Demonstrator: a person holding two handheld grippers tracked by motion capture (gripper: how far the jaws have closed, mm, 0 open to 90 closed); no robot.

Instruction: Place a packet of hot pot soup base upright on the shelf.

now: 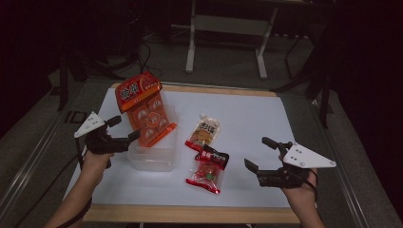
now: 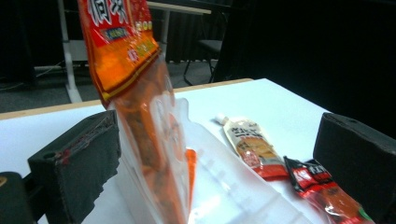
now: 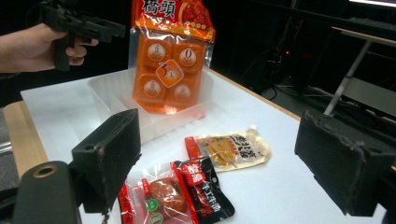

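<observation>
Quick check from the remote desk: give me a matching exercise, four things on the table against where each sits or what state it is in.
Things:
1. tall orange snack bag with clear window
2. clear plastic tub
3. cream spouted sauce pouch
4. red and black clear-fronted snack pack

Places or states:
A. lying flat on the white table, nearest the right gripper
B. standing tilted inside the tub
C. lying flat between the tub and the table's far right part, spout pointing away
D. holding one bag, beside the left gripper, whose jaws are open

Pairs: 1-B, 2-D, 3-C, 4-A
</observation>
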